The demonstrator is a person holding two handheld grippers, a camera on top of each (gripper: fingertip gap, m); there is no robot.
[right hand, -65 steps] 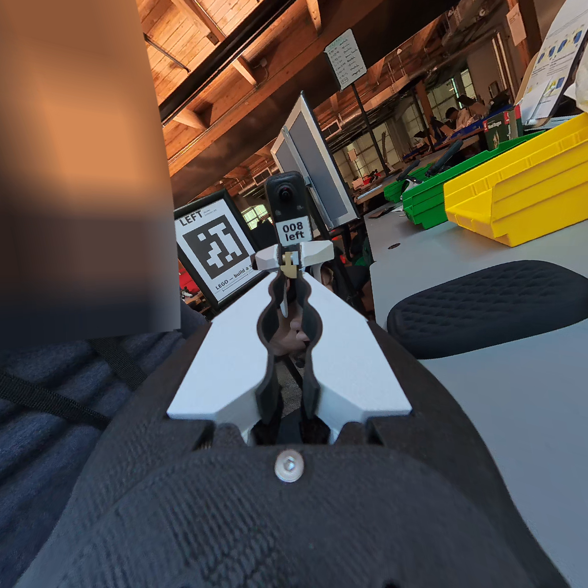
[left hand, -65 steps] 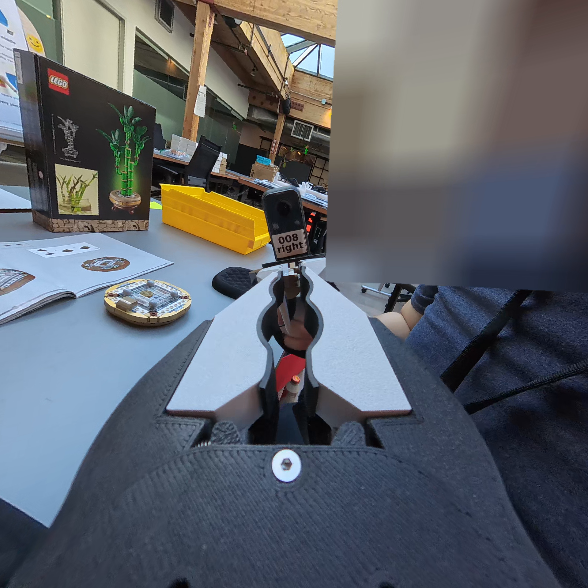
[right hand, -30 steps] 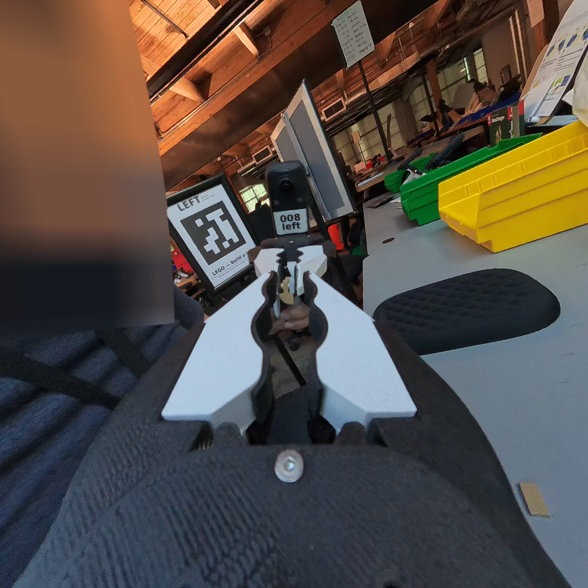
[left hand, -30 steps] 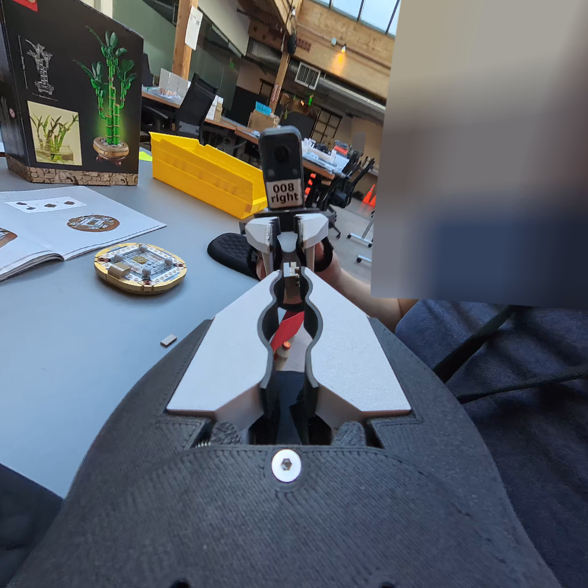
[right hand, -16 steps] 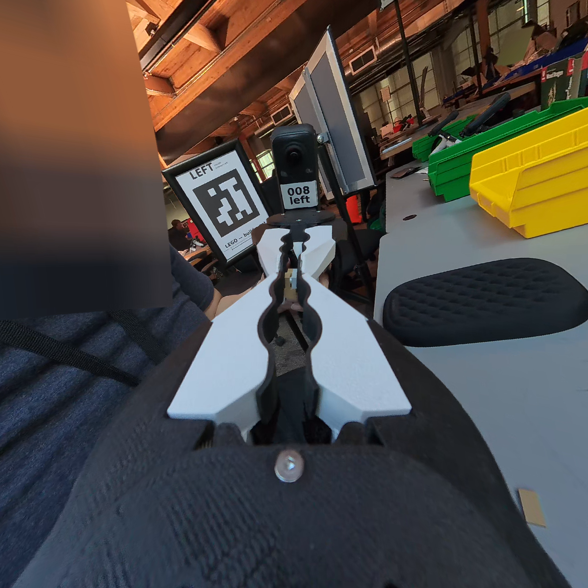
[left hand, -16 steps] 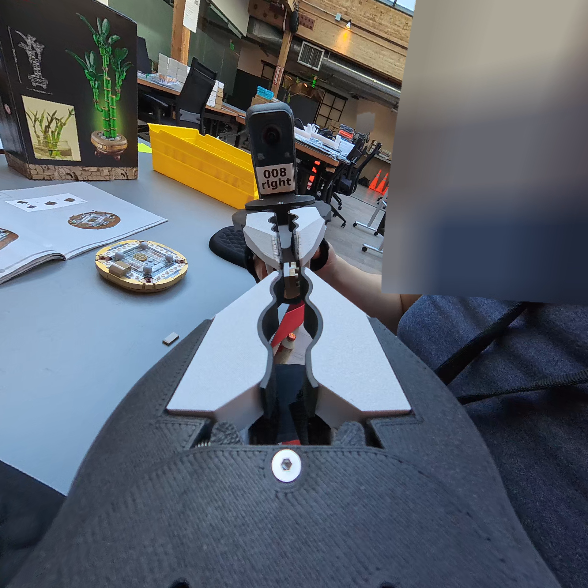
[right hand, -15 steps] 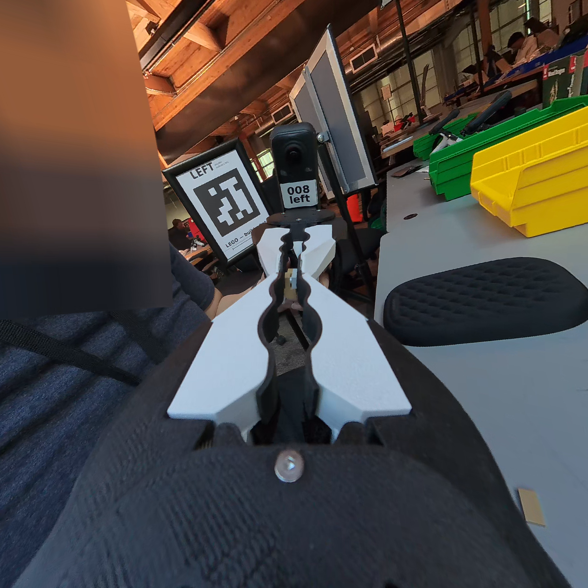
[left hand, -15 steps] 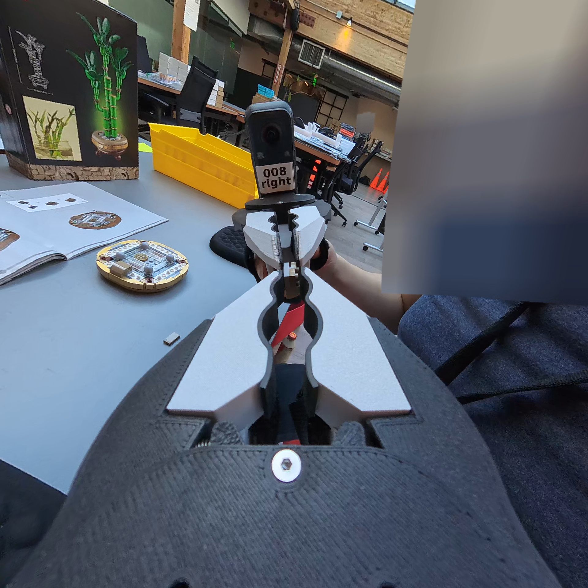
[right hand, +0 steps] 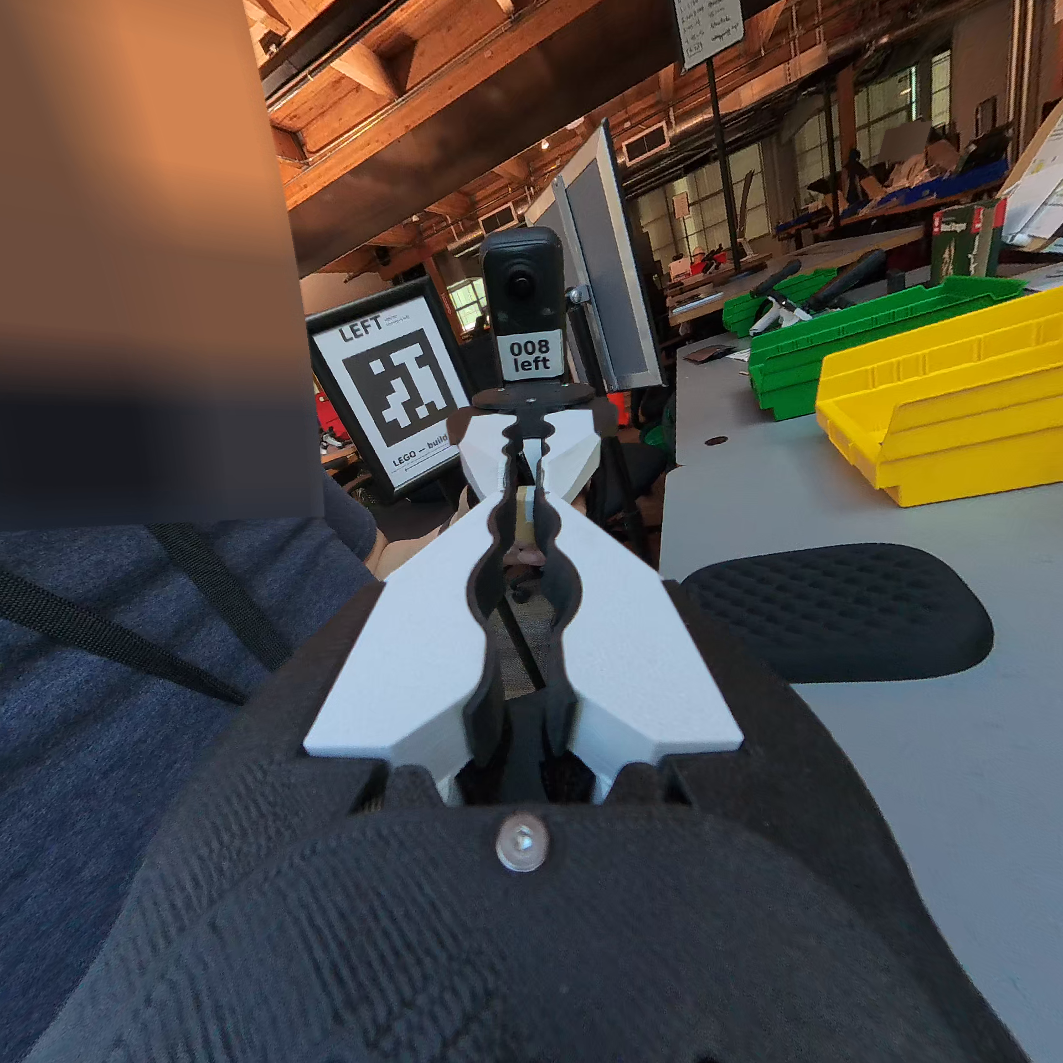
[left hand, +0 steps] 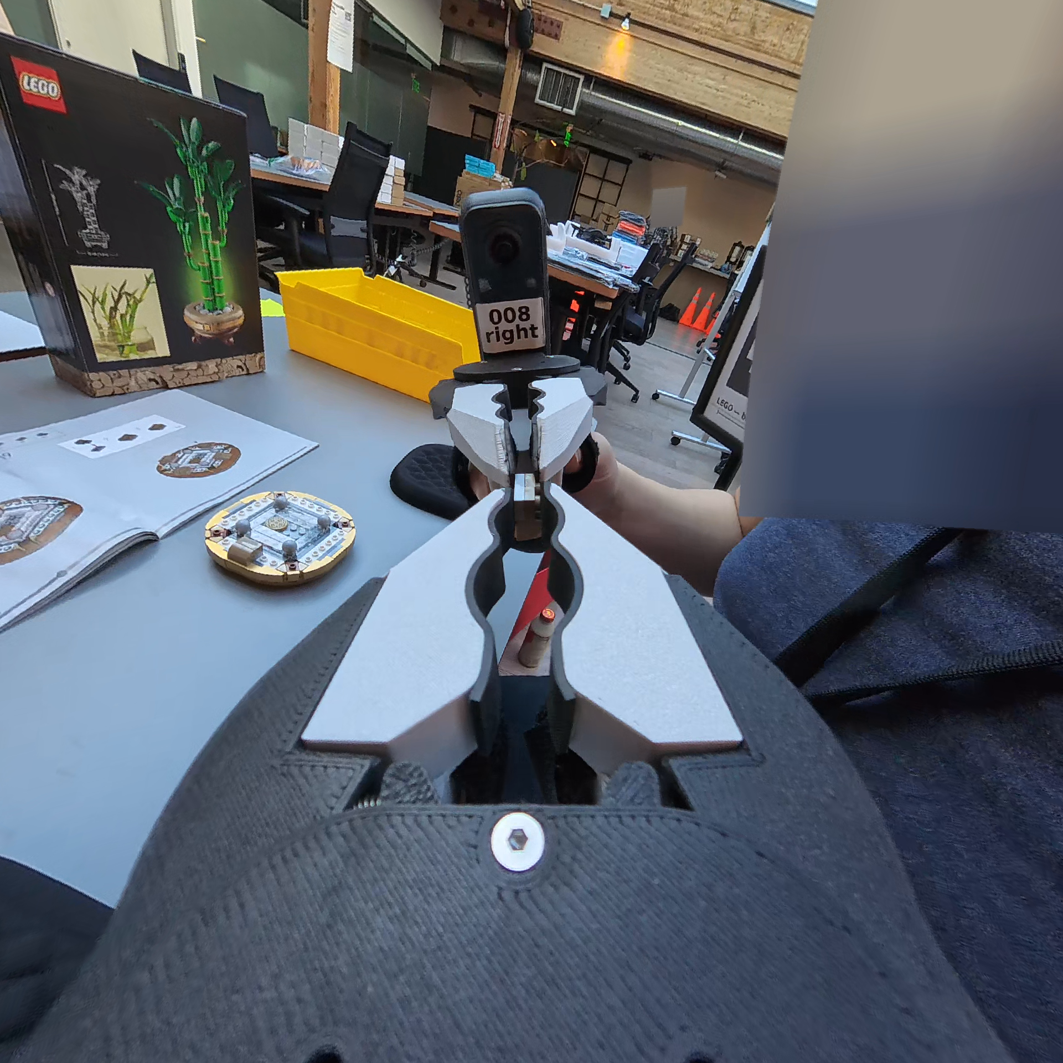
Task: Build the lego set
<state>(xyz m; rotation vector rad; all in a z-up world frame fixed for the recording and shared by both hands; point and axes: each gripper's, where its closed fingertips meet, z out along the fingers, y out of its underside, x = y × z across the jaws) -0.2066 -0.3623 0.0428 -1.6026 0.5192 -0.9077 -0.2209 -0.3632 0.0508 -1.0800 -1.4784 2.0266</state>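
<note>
My left gripper (left hand: 524, 501) and my right gripper (left hand: 520, 460) meet tip to tip in the air, beside the grey table's (left hand: 115, 690) edge. A small pale-and-tan lego piece (left hand: 526, 506) is pinched where the tips meet. Both grippers are shut on it, and I cannot tell whether it is one part or two. In the right wrist view my right gripper (right hand: 526, 501) holds the same piece (right hand: 524, 512), with my left gripper (right hand: 529, 460) facing it. The round gold-rimmed lego base (left hand: 280, 538) lies on the table to the left, apart from both grippers.
An open instruction booklet (left hand: 115, 471) and the lego box (left hand: 132, 230) sit at the left. A yellow bin (left hand: 374, 322) and a black pad (left hand: 425, 474) lie behind the base. Yellow (right hand: 949, 414) and green (right hand: 863, 339) bins stand farther off. A person's dark blue torso (left hand: 920, 748) is close by. My left and right fingertips are right by each other.
The two grippers have drawn closer until their tips meet on the small piece. The loose tan tile on the table no longer shows in either view.
</note>
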